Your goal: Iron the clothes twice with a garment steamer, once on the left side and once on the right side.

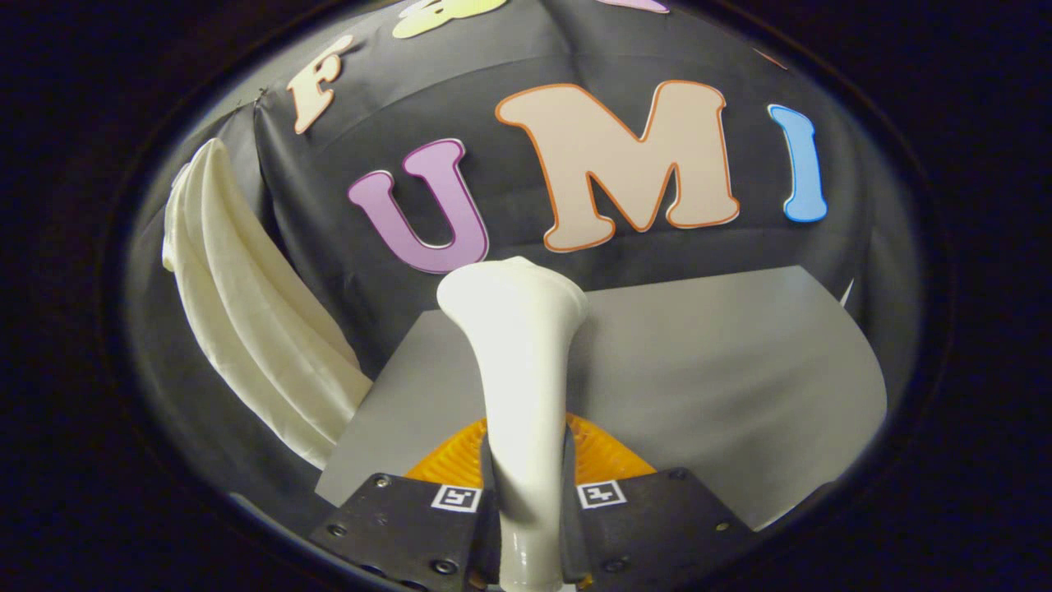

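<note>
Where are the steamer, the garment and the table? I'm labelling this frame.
White flared plastic garment steamer [516,329]: gripper view, its neck, gripped between the tongs.
Cream pleated hanging garment [246,312]: gripper view, mid-fold.
Grey flat table [723,362]: gripper view, bare top.

A black cloth wall [625,271] closes off the back of the booth, creased in soft folds and sagging a little (a seam runs down its left part). Below it lies a flat grey bench [740,362], matte and evenly lit. The light seems dim, fading toward the sides.
</note>
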